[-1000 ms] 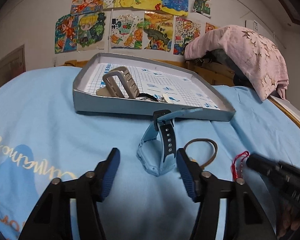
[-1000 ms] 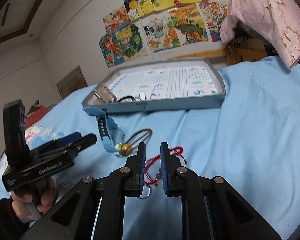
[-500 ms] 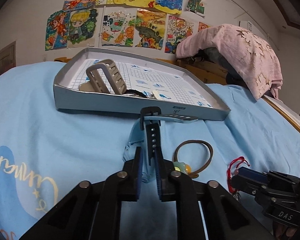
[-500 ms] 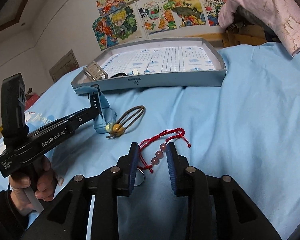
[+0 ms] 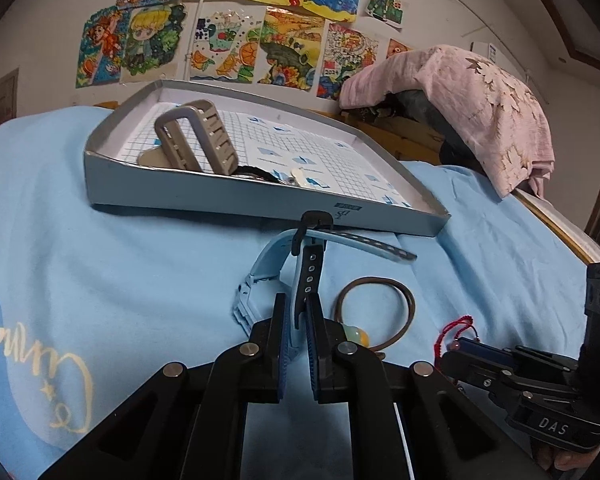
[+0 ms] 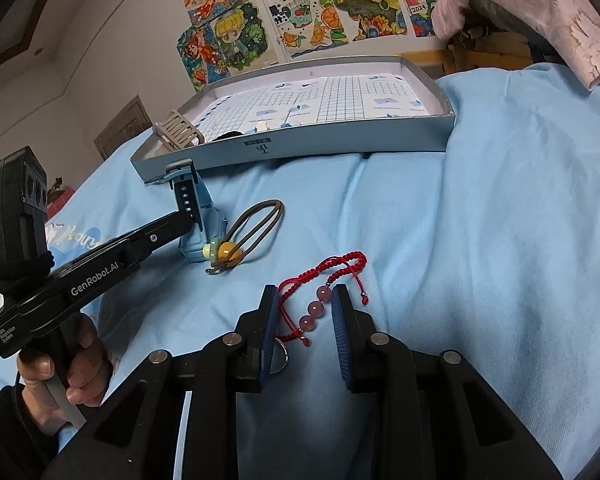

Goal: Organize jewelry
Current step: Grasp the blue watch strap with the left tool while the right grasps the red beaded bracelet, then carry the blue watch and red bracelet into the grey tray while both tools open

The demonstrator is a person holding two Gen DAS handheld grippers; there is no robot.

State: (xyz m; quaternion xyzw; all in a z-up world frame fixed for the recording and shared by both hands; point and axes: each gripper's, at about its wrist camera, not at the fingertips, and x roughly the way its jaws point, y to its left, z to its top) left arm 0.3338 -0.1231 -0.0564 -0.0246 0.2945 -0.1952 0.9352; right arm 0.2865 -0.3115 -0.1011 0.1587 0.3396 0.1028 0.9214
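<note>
My left gripper [image 5: 296, 320] is shut on the strap of a light blue watch [image 5: 260, 276], which stands on the blue bedspread just in front of the grey tray [image 5: 228, 200]; the watch also shows in the right wrist view [image 6: 198, 216]. My right gripper [image 6: 304, 312] is open, its fingers on either side of a red cord bracelet with pink beads [image 6: 320, 292]. A brown cord bracelet with a yellow bead [image 6: 244, 236] lies between the two. A grey watch [image 5: 196, 140] and small pieces lie in the tray.
The tray's grid-printed floor [image 6: 340, 96] is mostly bare on the right. A metal ring [image 6: 278, 360] lies under the right gripper's left finger. A pink cloth [image 5: 480, 104] covers furniture at the back right. Drawings hang on the wall behind.
My left gripper has closed on the blue watch strap. My right gripper has opened around the red bracelet.
</note>
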